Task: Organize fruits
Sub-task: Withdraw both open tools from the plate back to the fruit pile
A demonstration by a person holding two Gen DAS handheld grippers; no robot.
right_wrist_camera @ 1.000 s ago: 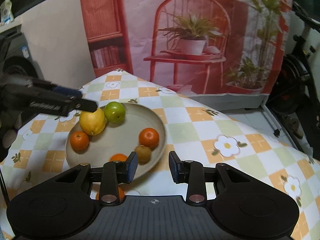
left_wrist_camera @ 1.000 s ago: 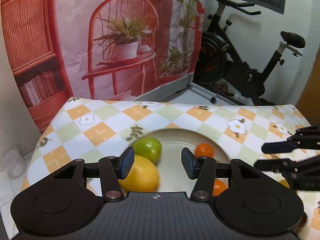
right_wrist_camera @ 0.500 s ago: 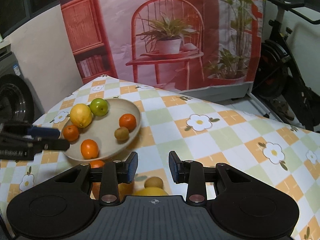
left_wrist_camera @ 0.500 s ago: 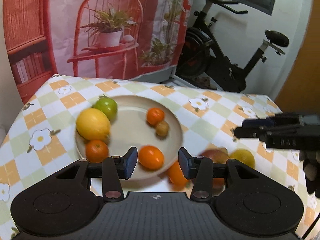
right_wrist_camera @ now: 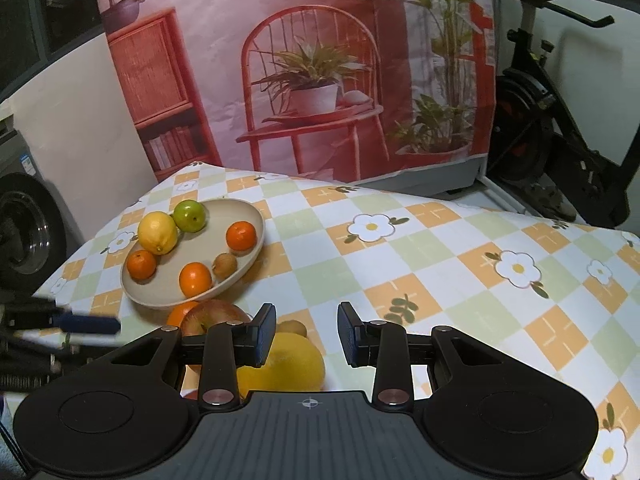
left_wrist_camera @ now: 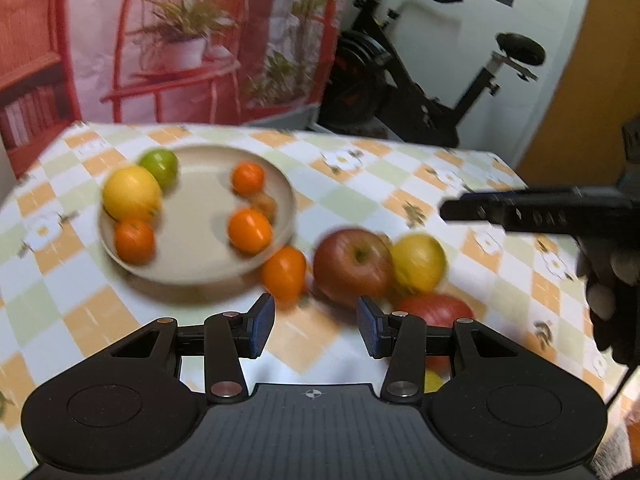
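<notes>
Both grippers, left (left_wrist_camera: 316, 328) and right (right_wrist_camera: 307, 334), are held wide open with nothing gripped. Six fruits sit on the plate (right_wrist_camera: 160, 300); an apple (left_wrist_camera: 352, 266) and lemon (left_wrist_camera: 418, 262) are left just right of it.

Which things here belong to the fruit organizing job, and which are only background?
Job: plate, lemon, green apple, red apple, loose orange, left claw, right claw.
Background: exercise bike, printed backdrop, washing machine.
</notes>
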